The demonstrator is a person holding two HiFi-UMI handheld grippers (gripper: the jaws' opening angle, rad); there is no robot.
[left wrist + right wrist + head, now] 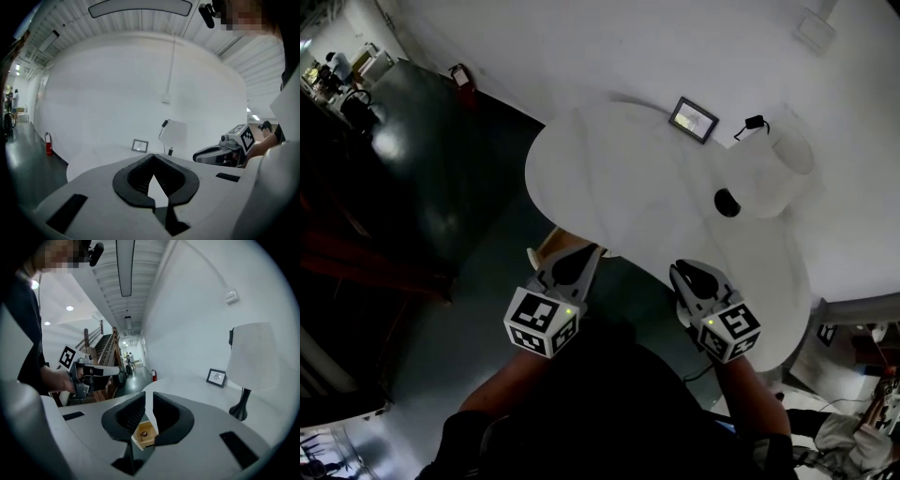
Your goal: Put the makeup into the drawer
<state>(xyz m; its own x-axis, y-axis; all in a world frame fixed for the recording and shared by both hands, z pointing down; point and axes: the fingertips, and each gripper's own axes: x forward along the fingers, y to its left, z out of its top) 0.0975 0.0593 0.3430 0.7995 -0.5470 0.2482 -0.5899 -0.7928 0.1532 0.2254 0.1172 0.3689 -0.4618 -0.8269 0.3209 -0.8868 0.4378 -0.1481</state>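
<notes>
head view: dim and grainy, white table [619, 178] flat grey, dark floor [412, 178] with a pale sheen at upper left | left gripper view: soft, even light off the white wall, ceiling panel [140, 7] glowing, lines bowed, corners black | right gripper view: ceiling strip light [124, 273] bright (slightly blown out), same fisheye bowing, right gripper [149, 399] soft near the lens

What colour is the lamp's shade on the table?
White; the lampshade sits on a black base. It shows best in the right gripper view.
</notes>
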